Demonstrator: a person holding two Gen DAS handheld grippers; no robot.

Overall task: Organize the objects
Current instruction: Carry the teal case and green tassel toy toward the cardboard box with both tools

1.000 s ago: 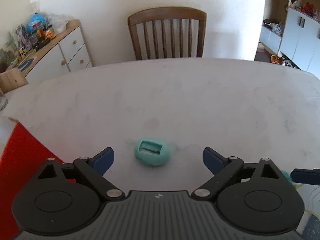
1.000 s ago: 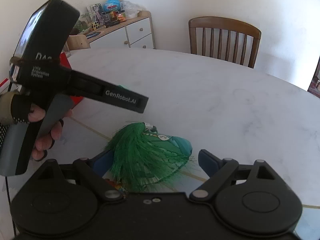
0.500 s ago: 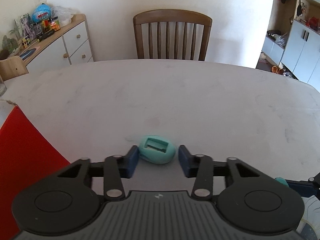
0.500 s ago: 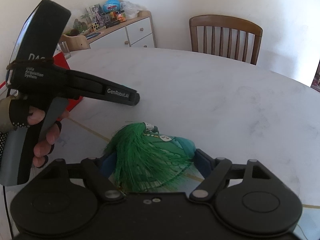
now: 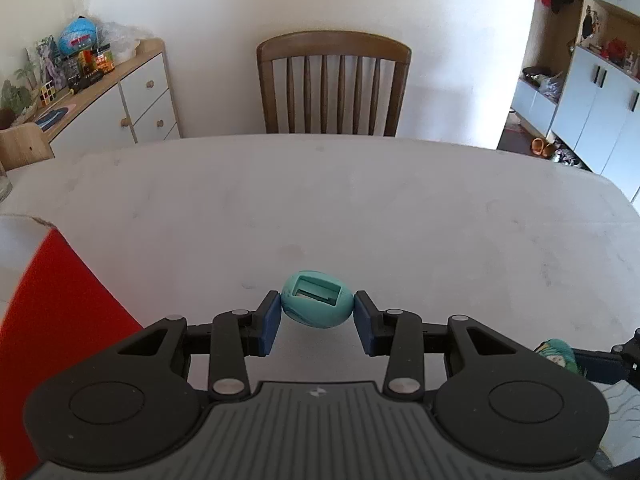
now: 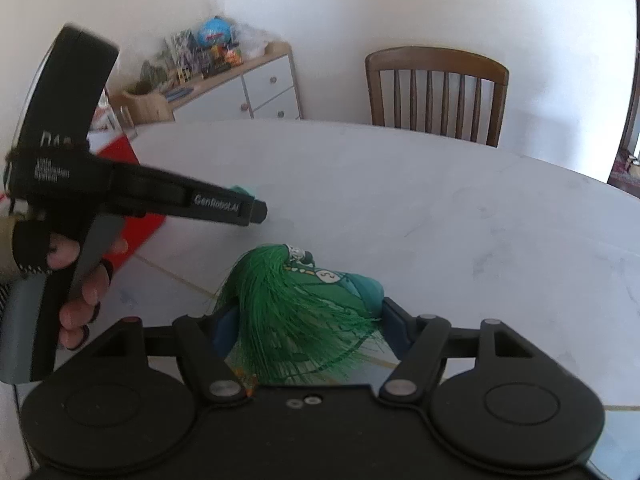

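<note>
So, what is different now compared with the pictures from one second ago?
The left tongs closed from wide open onto the teal egg-shaped toy and appear to lift it. The right tongs closed around the green tasselled toy. The table and chair are unchanged.

"GenRobot.AI" in white on the left gripper arm, smaller lettering behind it — too blurred to read

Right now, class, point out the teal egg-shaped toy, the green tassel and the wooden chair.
teal egg-shaped toy [image 5: 317,305]: left wrist view, on its recessed window.
green tassel [image 6: 288,312]: right wrist view, on the middle strands.
wooden chair [image 5: 334,46]: left wrist view, on the top rail.
</note>
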